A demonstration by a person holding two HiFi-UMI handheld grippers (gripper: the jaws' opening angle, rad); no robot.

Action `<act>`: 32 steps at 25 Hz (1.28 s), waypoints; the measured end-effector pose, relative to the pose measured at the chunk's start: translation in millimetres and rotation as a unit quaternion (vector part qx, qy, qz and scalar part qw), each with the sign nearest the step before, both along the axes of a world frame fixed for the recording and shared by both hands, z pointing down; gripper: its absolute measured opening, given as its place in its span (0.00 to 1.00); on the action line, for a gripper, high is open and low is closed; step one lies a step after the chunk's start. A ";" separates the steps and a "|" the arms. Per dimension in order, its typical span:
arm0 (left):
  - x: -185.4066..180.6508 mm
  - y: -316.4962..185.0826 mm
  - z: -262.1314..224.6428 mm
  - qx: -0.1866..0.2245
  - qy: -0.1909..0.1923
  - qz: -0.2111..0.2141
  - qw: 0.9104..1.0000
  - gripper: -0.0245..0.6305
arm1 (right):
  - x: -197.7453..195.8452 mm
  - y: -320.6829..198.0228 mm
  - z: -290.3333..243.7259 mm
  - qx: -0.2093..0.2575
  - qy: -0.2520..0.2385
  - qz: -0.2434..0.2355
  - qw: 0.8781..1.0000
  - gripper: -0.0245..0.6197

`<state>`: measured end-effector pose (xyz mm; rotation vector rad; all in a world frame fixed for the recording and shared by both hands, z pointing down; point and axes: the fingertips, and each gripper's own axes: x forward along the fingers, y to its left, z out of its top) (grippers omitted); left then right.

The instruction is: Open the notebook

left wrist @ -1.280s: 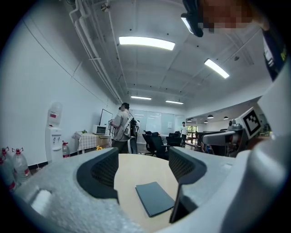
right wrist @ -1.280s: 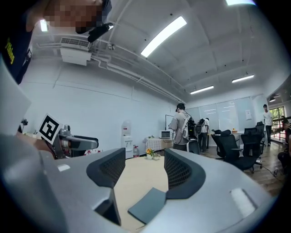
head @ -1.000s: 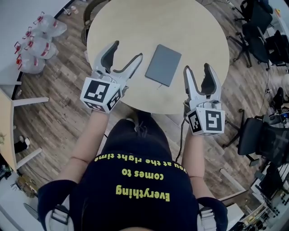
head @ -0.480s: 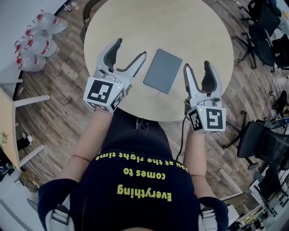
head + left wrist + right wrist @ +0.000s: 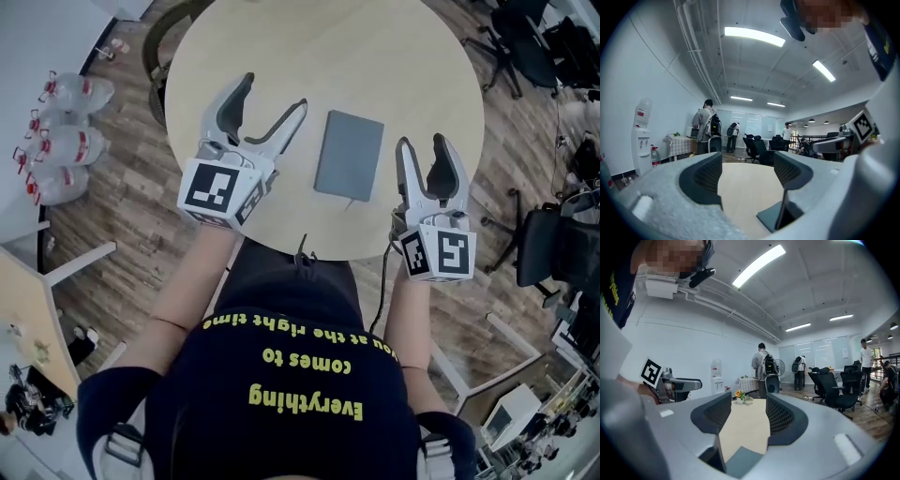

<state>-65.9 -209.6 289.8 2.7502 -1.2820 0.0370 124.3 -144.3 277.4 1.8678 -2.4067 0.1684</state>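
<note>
Beige round table [image 5: 394,56] with closed grey notebook [image 5: 349,155], wood-plank floor [image 5: 122,211], office chairs [image 5: 553,248]

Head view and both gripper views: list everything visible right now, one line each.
notebook: one, grey, closed, flat on the table between the grippers.
table: one, pale wood, round.
water bottles: at least three, clear with red caps, floor left of the table.
office chairs: several, black, floor at right.
water dispenser: one, white, against the wall.
people: several, far background near the windows.
left gripper: grey, left of the notebook, jaws apart, empty.
right gripper: grey, right of the notebook, jaws closing, nothing between them.
</note>
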 end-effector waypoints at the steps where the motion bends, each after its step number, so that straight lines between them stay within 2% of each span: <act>1: -0.6 -4.5 1.7 0.000 -0.001 0.008 1.000 0.56 | -0.7 -0.5 0.9 0.001 -0.004 0.010 1.000 0.41; 4: -2.5 -15.8 10.4 -0.004 -0.009 0.026 1.000 0.56 | -5.9 -2.1 7.6 -0.009 -0.013 0.032 0.999 0.40; 8: 1.2 -20.4 22.5 -0.020 -0.009 0.030 0.999 0.56 | -11.1 -7.2 17.2 -0.025 -0.012 0.029 0.999 0.41; 15: 12.7 -12.8 48.7 -0.040 -0.022 0.015 0.999 0.56 | -18.3 -7.8 67.3 -0.084 -0.020 -0.011 0.996 0.40; 20: 10.4 -8.2 72.5 -0.057 -0.028 0.006 0.998 0.56 | -34.0 -3.5 108.5 -0.128 0.009 -0.054 0.990 0.36; 23: 5.0 -4.0 90.8 -0.070 -0.032 0.006 0.997 0.56 | -50.2 6.3 148.4 -0.178 0.041 -0.096 0.978 0.31; 27: -1.7 1.6 123.7 -0.093 -0.046 0.005 0.995 0.56 | -69.5 21.3 200.2 -0.237 0.082 -0.140 0.958 0.32; 32: -2.7 12.0 149.1 -0.118 -0.061 0.010 0.991 0.56 | -92.4 49.3 265.8 -0.311 0.114 -0.199 0.922 0.32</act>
